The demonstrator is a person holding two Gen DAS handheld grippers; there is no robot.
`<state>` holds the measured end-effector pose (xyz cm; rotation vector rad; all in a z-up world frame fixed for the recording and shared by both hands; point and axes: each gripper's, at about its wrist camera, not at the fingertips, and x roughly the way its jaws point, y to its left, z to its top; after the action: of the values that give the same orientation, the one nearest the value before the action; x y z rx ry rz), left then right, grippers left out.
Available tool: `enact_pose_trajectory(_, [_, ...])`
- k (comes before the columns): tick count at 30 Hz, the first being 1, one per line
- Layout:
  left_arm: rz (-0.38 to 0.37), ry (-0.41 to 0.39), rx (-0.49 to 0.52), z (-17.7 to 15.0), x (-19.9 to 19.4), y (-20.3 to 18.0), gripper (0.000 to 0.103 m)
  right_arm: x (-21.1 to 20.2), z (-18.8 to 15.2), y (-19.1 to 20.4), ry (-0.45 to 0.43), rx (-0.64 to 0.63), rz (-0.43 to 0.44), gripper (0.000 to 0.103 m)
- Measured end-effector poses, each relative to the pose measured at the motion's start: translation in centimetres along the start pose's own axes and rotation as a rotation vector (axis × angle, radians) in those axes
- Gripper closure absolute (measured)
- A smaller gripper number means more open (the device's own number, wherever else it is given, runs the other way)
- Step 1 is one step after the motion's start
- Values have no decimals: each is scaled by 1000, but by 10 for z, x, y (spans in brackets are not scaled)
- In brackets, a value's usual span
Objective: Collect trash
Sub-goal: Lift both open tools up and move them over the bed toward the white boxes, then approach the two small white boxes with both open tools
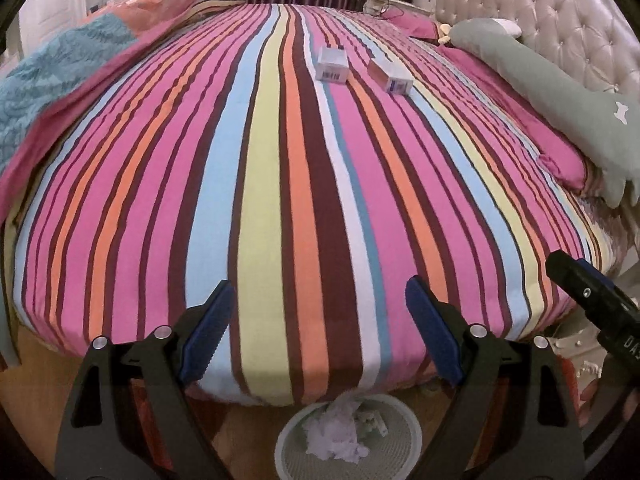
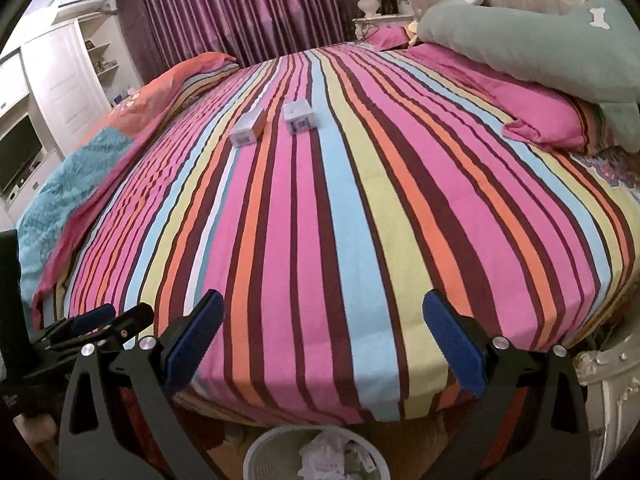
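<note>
Two small cartons lie side by side far out on the striped bed (image 1: 272, 208) (image 2: 360, 232): a white box (image 1: 333, 65) (image 2: 299, 117) and a longer orange-and-white box (image 1: 390, 76) (image 2: 249, 128). Below the bed's near edge stands a white mesh waste basket (image 1: 414, 428) (image 2: 256, 448) holding crumpled tissue (image 1: 336, 432) and wrappers. My left gripper (image 1: 320, 328) hangs open above the basket and bed edge, nothing between its blue pads. My right gripper (image 2: 324, 340) is open and empty too, close beside the left. Both boxes are far from either gripper.
A folded orange and teal quilt (image 1: 60, 72) lies along the bed's left side. A pink pillow (image 2: 540, 116) and a green plush cushion (image 1: 560, 88) rest against the tufted headboard on the right. Wardrobe, curtains and a nightstand stand beyond.
</note>
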<state>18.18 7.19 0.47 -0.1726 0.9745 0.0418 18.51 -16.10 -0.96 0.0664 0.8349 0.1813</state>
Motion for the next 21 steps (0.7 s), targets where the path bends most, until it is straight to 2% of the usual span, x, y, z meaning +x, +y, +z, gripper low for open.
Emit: enact_pose_trajectory(21, [-28, -12, -11, 82, 54, -14, 18, 50, 59, -2, -4, -39, -14, 8])
